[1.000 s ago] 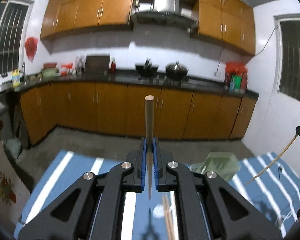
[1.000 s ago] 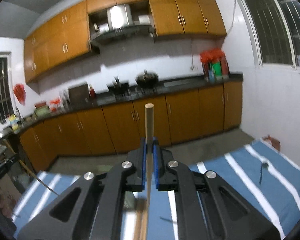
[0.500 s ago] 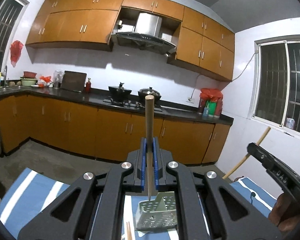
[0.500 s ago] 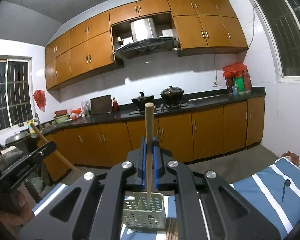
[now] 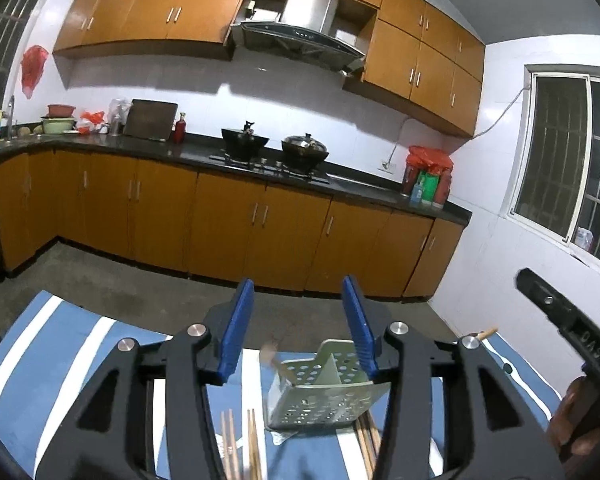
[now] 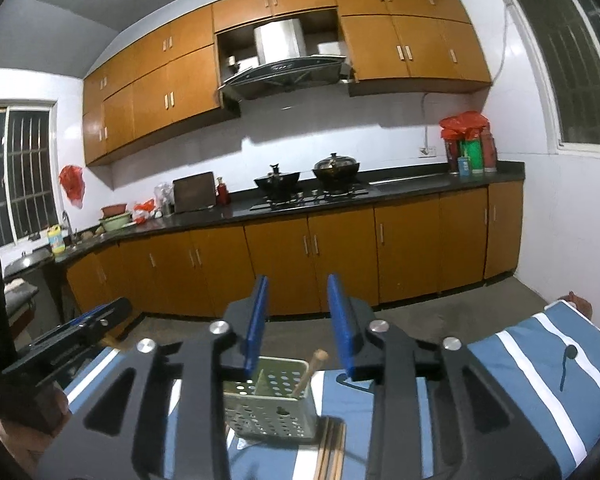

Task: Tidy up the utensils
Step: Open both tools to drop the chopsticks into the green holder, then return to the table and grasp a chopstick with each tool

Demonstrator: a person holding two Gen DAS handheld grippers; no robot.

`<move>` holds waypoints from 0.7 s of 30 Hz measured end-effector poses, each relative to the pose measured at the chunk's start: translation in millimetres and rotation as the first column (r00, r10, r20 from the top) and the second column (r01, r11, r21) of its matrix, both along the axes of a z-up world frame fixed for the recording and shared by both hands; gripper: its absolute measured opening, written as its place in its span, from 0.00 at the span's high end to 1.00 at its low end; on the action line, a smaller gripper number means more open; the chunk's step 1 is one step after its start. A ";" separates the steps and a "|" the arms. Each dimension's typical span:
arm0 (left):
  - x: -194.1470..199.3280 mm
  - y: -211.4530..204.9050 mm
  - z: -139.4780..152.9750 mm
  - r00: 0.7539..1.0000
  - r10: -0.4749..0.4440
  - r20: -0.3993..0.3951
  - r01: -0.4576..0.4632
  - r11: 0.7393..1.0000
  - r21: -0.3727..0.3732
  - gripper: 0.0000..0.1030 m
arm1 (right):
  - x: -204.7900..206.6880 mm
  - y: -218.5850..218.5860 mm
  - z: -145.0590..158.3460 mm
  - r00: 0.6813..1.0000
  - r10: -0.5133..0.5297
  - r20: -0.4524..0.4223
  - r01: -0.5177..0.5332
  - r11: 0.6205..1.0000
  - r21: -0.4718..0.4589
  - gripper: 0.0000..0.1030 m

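Closest in, both pairs of tongs hang above the striped tabletop [image 5: 80, 344] with their blue pads spread wide and nothing between them. The left tongs [image 5: 298, 322] hover just over the caddy [image 5: 328, 396], a pale green perforated holder with a divider down its middle. The right tongs [image 6: 298, 322] sit over the same caddy [image 6: 270, 404] from the other side.

One chopstick [image 6: 310, 372] stands tilted inside the caddy, its top end leaning out above the rim toward the right tongs. A blurred chopstick end [image 5: 269, 354] shows at the caddy's left rim in the left view; whether it is inside the holder I cannot tell.

Loose chopsticks [image 5: 240, 444] lie flat on the cloth just beside the caddy, on its near left. Another bundle [image 6: 332, 452] lies against its near base, on the right in the left view.

Beyond the caddy the tabletop ends and the concrete floor [image 5: 140, 280] begins. Farther back runs a row of orange cabinets [image 6: 340, 256] under a dark counter, with two woks [image 6: 336, 168] on the hob. A range hood [image 5: 300, 28] hangs on the wall above them.
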State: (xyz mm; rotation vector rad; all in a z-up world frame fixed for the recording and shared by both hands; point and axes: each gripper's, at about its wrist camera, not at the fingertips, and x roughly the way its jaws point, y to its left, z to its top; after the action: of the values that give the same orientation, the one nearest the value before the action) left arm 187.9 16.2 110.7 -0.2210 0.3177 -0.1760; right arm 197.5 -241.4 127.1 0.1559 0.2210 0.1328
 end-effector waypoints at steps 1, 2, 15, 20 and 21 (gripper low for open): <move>-1.3 2.3 2.0 1.000 0.002 0.001 -0.002 1.000 -0.005 0.53 | -2.5 -4.3 -0.4 1.000 -0.006 -0.002 0.006 1.000 0.006 0.66; -4.3 5.5 3.3 1.000 0.003 0.003 -0.003 1.000 -0.013 0.53 | -7.0 -10.0 -1.3 1.000 -0.019 -0.007 0.019 1.000 0.014 0.65; -51.2 50.7 -65.3 0.971 0.171 -0.165 -0.159 0.984 0.086 0.44 | -22.5 -36.4 -149.2 0.890 -0.033 -0.455 0.031 0.999 -0.012 0.74; -51.9 55.9 -127.3 0.926 0.147 -0.347 -0.118 0.987 0.105 0.54 | -27.4 -11.1 -205.3 0.807 0.037 -0.590 -0.053 0.999 -0.010 0.82; -53.8 55.6 -139.6 0.915 0.135 -0.381 -0.105 0.990 0.099 0.57 | -29.1 -5.6 -212.4 0.797 0.045 -0.603 -0.065 0.998 -0.011 0.82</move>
State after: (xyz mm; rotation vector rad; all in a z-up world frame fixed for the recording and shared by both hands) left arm 134.2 71.8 -29.0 -0.1982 0.7027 0.0043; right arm 168.4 -247.0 -85.3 0.1575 0.8721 0.1344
